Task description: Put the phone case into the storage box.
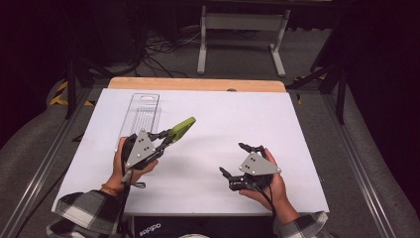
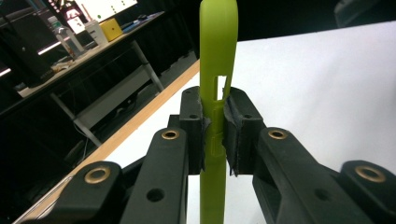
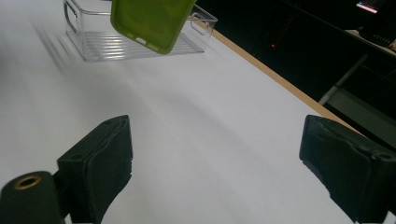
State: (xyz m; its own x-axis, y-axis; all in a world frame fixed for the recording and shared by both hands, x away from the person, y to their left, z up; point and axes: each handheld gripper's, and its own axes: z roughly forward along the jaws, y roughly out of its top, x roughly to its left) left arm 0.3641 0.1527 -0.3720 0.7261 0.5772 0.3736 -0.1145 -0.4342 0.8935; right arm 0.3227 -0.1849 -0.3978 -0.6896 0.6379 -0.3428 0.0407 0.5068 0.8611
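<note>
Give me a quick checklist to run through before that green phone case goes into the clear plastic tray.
1. Grip on the thin lime-green plastic phone case: ok, the left hand-held gripper has its jaws shut on the case's edge.
2. Case clear of the white table top: ok, it is held up in the air.
3. Long clear plastic tray ready: ok, it looks empty and sits beyond the left hand-held gripper.
4. Right hand-held gripper out of the way: ok, jaws open, holding nothing, off to the side.
5. Case fits the tray's width: cannot tell.
</note>
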